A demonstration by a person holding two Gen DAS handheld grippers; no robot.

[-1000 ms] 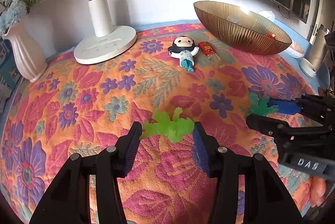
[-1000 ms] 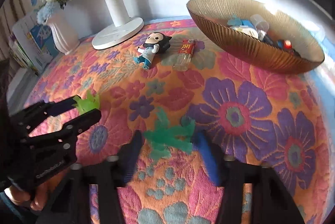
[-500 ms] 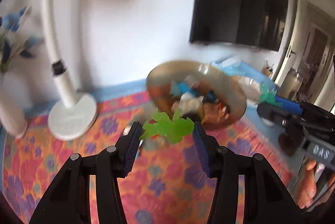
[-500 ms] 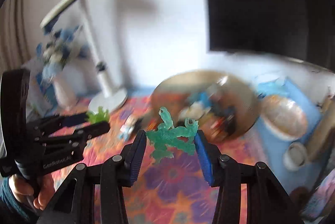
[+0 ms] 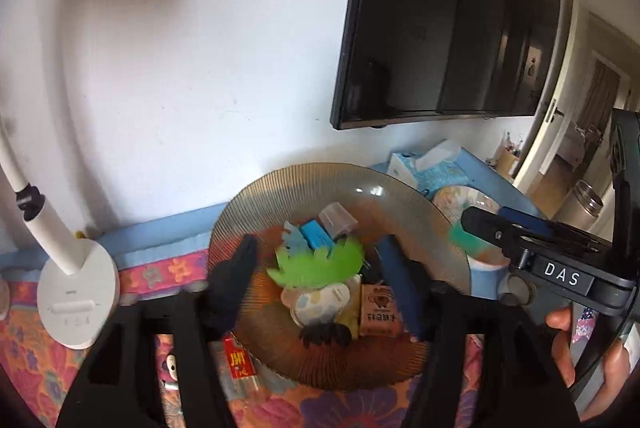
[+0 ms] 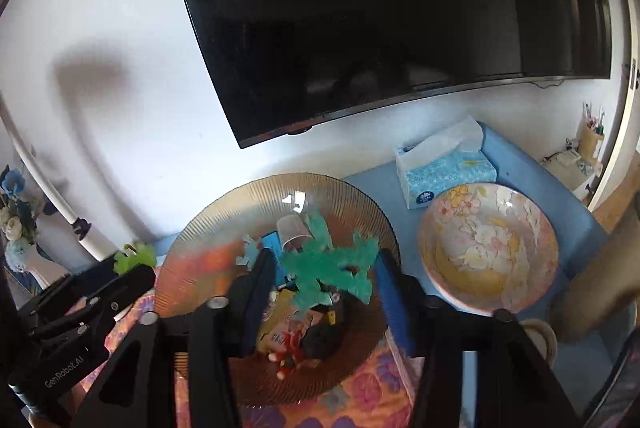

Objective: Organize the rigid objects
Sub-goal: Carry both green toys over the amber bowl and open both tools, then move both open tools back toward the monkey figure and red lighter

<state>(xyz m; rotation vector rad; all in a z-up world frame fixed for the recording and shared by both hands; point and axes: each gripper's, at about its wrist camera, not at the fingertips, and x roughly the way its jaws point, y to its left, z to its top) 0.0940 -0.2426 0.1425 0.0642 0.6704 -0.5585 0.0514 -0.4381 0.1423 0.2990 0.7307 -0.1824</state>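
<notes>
My left gripper [image 5: 318, 248] hovers over the amber ribbed glass bowl [image 5: 240, 228], its jaws opening. A bright green plastic piece [image 5: 320, 266] hangs blurred between them with a gap on each side, above several small items in the bowl. In the right wrist view my right gripper [image 6: 324, 256] is also over the bowl [image 6: 224, 203], jaws opening. A teal plastic piece [image 6: 320, 268] sits loose between its blue pads [image 6: 390, 288]. Each gripper shows at the edge of the other's view.
A white lamp base [image 5: 76, 292] stands left of the bowl, with a flower vase [image 6: 16, 228] beyond. A red lighter [image 5: 238, 360] lies on the floral cloth by the bowl. A floral dish [image 6: 488, 248] and tissue box [image 6: 444, 163] sit right. A TV [image 5: 440, 27] hangs above.
Both grippers lifted their plastic pieces off the floral cloth and carried them over the bowl. Their jaws, then shut on the pieces, now stand wider and the pieces are loose.
</notes>
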